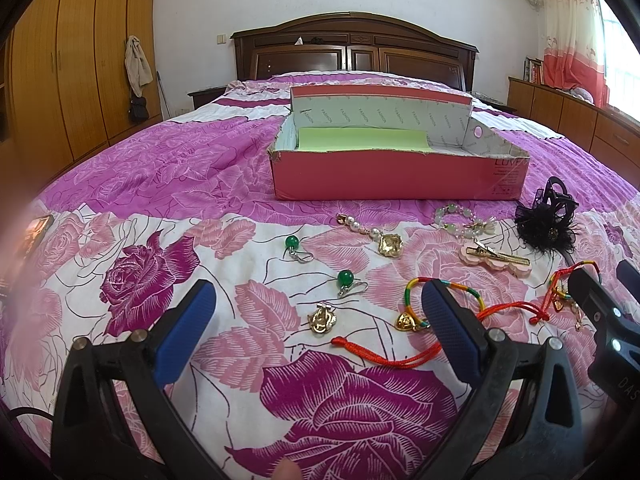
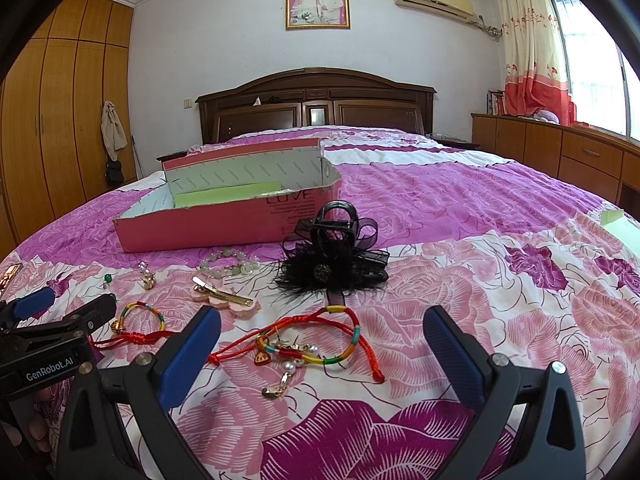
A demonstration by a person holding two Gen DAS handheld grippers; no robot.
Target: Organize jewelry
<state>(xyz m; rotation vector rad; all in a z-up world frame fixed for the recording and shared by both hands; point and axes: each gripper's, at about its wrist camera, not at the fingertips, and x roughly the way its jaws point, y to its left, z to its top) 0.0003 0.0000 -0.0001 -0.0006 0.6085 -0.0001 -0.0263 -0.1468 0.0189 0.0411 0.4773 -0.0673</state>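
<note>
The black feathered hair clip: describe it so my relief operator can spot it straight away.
Start at the pink box on the bed. Just in front of its right-hand corner sits the black feathered hair clip, beside the pale green bead bracelet. It is the only black piece, fluffy, with a dark claw standing up from it.

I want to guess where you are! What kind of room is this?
Most likely a bedroom in someone's home. There is a big bed with a purple and pink rose-print bedspread and a dark carved wooden headboard, tall orange-brown wooden wardrobes, and a framed wedding portrait on the wall.
</note>
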